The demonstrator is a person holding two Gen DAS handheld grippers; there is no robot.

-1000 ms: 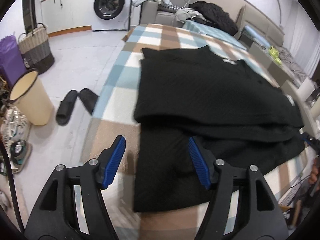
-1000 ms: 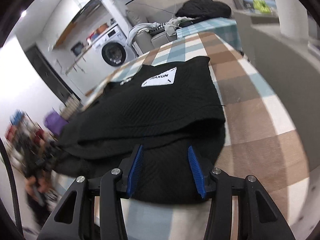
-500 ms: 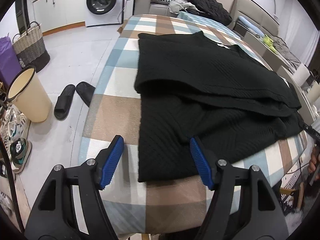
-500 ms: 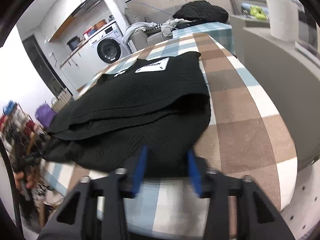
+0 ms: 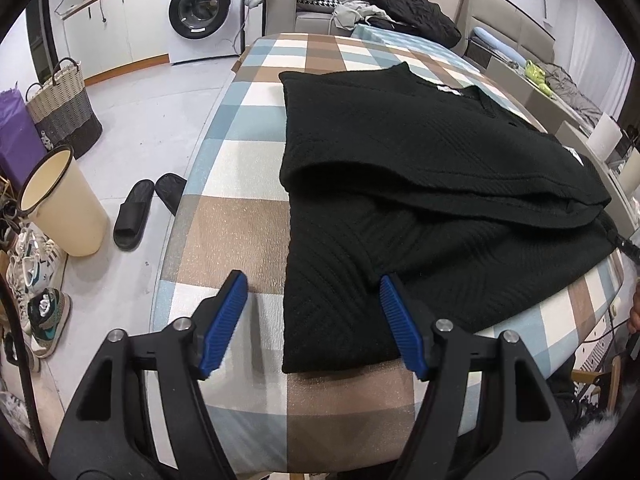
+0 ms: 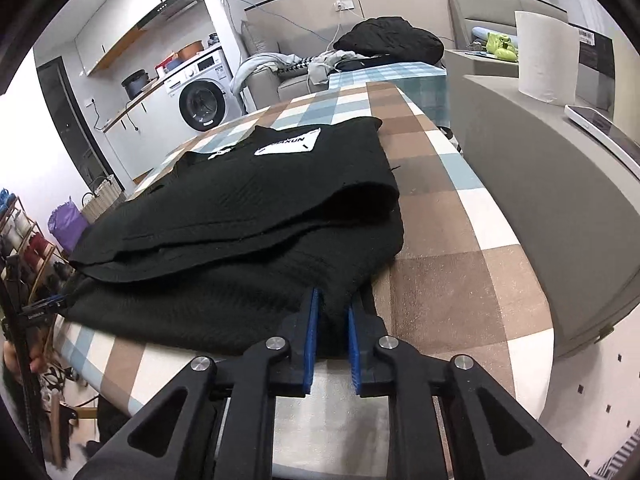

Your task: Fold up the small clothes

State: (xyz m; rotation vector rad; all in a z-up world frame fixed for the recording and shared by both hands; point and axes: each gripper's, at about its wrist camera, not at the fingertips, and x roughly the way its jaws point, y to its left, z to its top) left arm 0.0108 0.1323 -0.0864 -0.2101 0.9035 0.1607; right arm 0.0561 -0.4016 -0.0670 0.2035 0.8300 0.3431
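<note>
- A black top (image 5: 420,168) is lying partly folded on the checked bench (image 5: 236,232).
- The white patch (image 6: 288,145) on it is showing letters that look like "JIAXUN"; the first ones are hard to read.
- The right gripper (image 6: 330,322) has just been closing and is pinching the top's near corner between its blue pads (image 6: 311,336).
- The left gripper (image 5: 312,320) is hanging wide, straddling the other near corner, its pads not pressing on it.
- A washer (image 5: 204,8) is standing behind; its label is too small to read.
</note>
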